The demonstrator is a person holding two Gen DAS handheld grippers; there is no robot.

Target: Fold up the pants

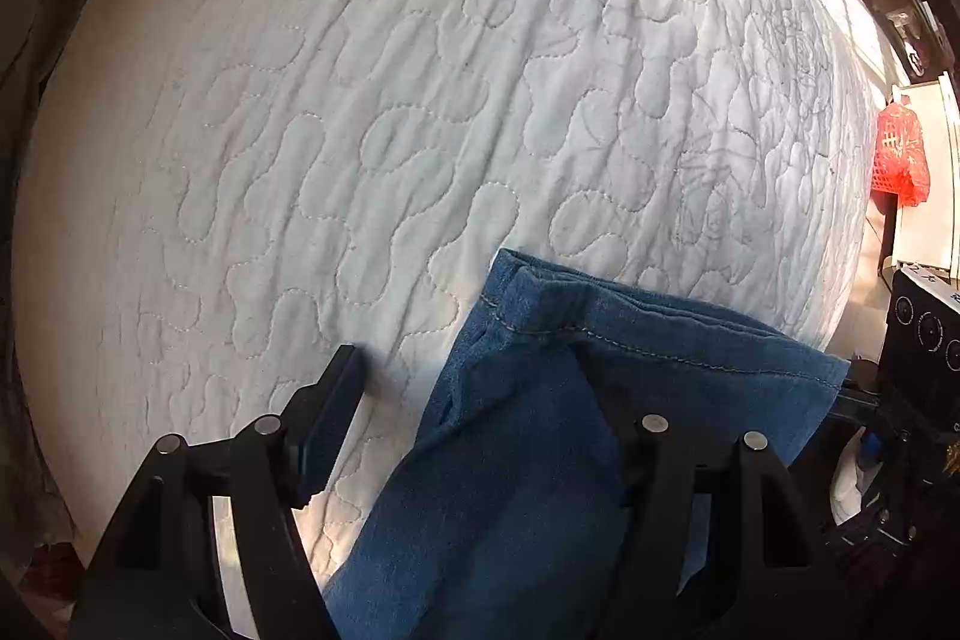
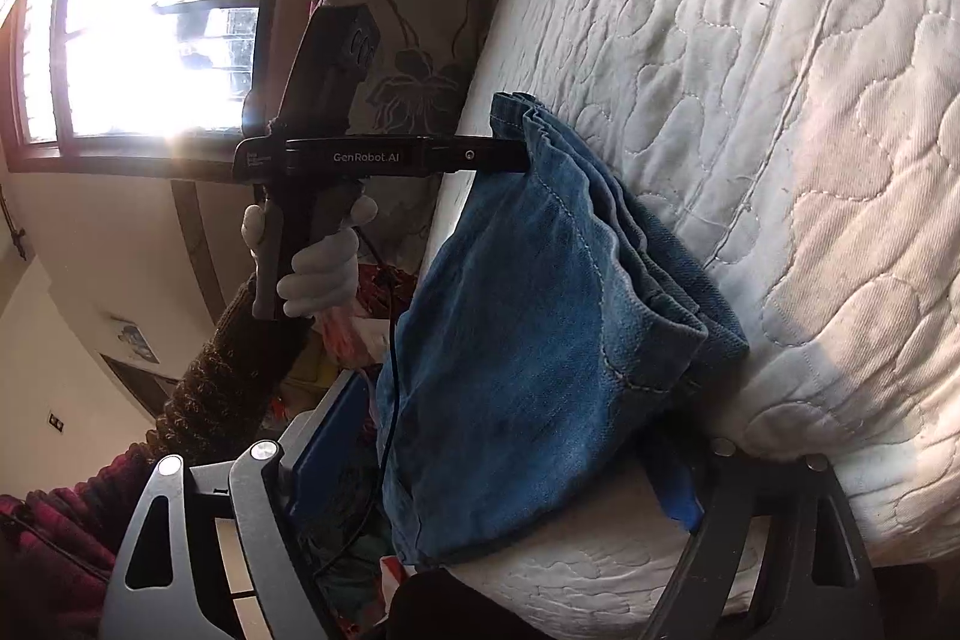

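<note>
Pants (image 2: 540,310) of blue denim, bunched into a thick bundle, hang at the edge of a bed (image 2: 750,100) covered in a white quilt. In the right wrist view the right tongs (image 2: 522,430) stand wide open at 6 o'clock. The bundle sits between their two fingers and neither pad presses on it; the blue pad at 7 o'clock stays just clear of the cloth.

In the left wrist view the left tongs (image 1: 474,370) are also parted. Their finger (image 1: 324,430) at 7 o'clock is bare, with quilt showing beside it, while the finger at 5 o'clock is draped under the denim (image 1: 540,430). The cloth hangs over that one finger rather than being pinched.

Further off in the right wrist view, toward 10 o'clock, the left tongs (image 2: 480,155) reach level into the gathered waistband, gripped by a hand (image 2: 318,274) in a pale glove with a dark knitted sleeve (image 2: 240,370) below it. Behind stand a beige cushion (image 2: 408,10) with a dark flower print and, at 9 o'clock, a sunlit window (image 2: 150,10). The left wrist view shows a red mesh bag (image 1: 900,154) hanging beyond the bed (image 1: 360,100) at 3 o'clock.
</note>
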